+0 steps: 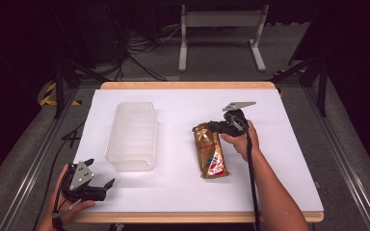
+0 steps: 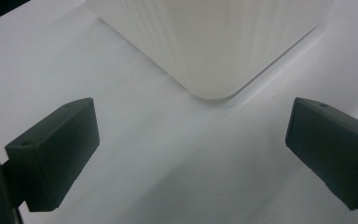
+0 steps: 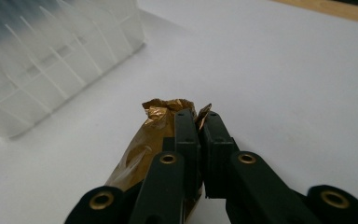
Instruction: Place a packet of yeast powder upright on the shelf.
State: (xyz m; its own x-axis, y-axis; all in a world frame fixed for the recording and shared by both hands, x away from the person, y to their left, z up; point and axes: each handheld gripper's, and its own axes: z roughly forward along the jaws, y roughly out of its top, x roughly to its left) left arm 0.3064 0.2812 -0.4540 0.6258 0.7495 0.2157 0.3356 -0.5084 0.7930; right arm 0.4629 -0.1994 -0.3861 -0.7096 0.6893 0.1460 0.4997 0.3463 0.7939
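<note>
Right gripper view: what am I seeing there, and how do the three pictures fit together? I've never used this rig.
No robot here: a person holds a two-jaw black gripper in each hand at a white-covered table. The high view looks down from above the person's side. Each gripper view comes from a camera riding on that gripper, looking along its jaws.

The right gripper has its jaws pinched shut on the crimped end of a gold foil snack bag; from above, the bag lies beside that hand. The left gripper has its jaws wide apart, nothing between them, facing a corner of the translucent ribbed plastic container, which sits left of the bag.
</note>
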